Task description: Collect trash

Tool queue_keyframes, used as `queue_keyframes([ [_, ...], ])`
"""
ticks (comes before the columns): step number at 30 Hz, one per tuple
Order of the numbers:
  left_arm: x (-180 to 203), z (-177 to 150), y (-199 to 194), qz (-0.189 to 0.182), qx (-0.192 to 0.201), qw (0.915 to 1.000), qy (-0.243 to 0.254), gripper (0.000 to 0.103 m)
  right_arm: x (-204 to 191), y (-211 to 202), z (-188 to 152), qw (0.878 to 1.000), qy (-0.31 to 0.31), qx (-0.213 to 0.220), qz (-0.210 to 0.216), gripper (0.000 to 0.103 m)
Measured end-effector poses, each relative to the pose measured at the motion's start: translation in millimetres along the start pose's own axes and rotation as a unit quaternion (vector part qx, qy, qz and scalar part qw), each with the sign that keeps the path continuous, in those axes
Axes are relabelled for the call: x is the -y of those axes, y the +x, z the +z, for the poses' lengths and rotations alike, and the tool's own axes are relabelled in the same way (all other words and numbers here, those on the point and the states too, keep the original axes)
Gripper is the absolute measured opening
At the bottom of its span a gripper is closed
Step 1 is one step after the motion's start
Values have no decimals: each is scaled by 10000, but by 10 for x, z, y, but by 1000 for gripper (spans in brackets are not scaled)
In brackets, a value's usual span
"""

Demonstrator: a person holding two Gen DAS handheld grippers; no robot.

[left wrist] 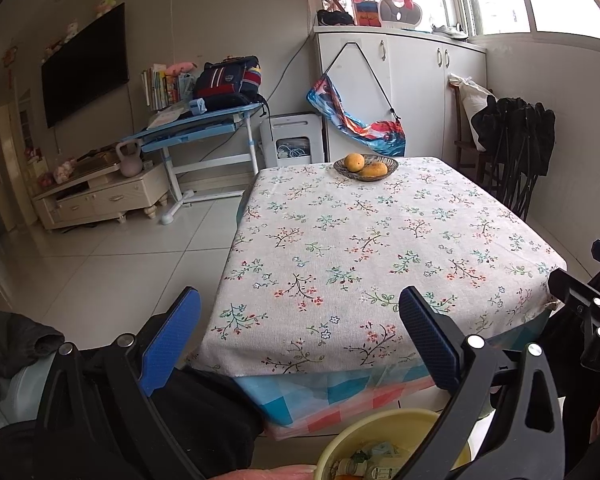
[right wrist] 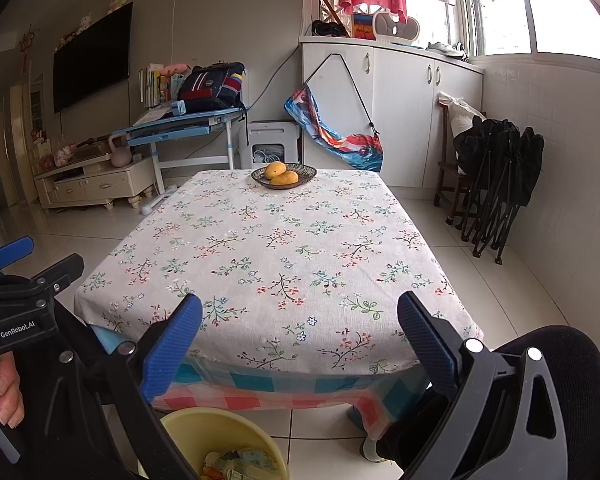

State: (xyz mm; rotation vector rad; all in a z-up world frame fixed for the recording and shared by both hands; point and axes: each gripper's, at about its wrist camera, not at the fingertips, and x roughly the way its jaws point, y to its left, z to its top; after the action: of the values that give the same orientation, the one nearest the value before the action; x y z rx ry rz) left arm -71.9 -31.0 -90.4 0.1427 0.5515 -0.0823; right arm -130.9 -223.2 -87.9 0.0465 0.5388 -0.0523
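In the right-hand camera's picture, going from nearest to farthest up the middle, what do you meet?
Yellow bin with trash → flowered tablecloth → bowl holding two orange fruits → white cabinet → window.

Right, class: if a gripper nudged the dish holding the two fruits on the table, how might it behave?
The dish looks shallow and wide, so it would probably slide on the tablecloth rather than tip. The rounded fruits lie loose and could roll out. It looks glassy, perhaps fragile.

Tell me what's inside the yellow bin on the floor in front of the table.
The yellow bin holds crumpled wrappers and small packaging, some greenish and white. In the left wrist view a small bottle-like piece shows too. The gripper frames and the image edge cover the rest, so how full it is stays unclear.
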Motion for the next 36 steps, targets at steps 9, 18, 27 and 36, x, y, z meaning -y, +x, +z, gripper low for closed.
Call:
queue_keyframes([
  [9,5,11,-2,14,-7,10000,-15,96,55,4,-38,10000,42,-30,3,94],
  [18,15,11,-6,20,-4,10000,-1,96,55,-3,-45,10000,32,-29,-2,94],
  [27,21,11,-18,46,21,10000,17,96,83,10,-56,10000,-2,-42,-9,94],
  [36,23,10,-18,44,19,10000,18,96,74,11,-52,10000,-7,-42,-8,94],
])
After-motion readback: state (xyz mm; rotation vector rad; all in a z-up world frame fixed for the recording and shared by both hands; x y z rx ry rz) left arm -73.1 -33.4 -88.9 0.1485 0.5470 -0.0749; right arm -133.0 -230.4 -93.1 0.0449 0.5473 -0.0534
